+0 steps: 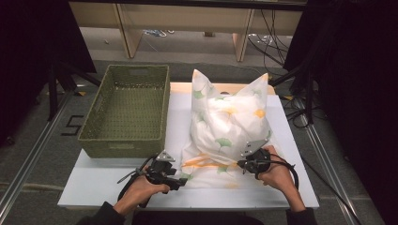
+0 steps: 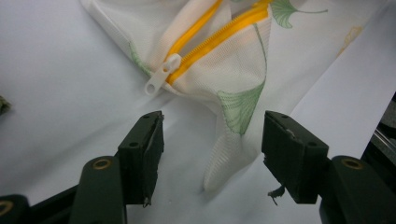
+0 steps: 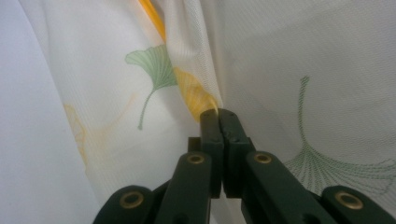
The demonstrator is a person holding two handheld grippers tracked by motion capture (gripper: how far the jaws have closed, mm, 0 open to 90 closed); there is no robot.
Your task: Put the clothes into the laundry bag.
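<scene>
A white mesh bag (image 1: 230,122) printed with green and yellow leaves lies stuffed and puffed up on the white board, its yellow zipper (image 2: 224,32) at the near end. The white zipper pull (image 2: 161,77) sits at the bag's near left corner. My left gripper (image 2: 212,126) is open at that corner; a loose flap of the bag's fabric (image 2: 229,154) lies between its jaws, and the pads are off it. In the high view the left gripper (image 1: 180,180) lies low by the bag's front left. My right gripper (image 3: 218,113) is shut on a fold of the bag's fabric (image 3: 280,70) at the bag's front right (image 1: 241,165).
An empty green woven basket (image 1: 126,110) stands on the left half of the white board (image 1: 108,187), close beside the bag. Dark stands and cables surround the table; shelving legs stand behind it.
</scene>
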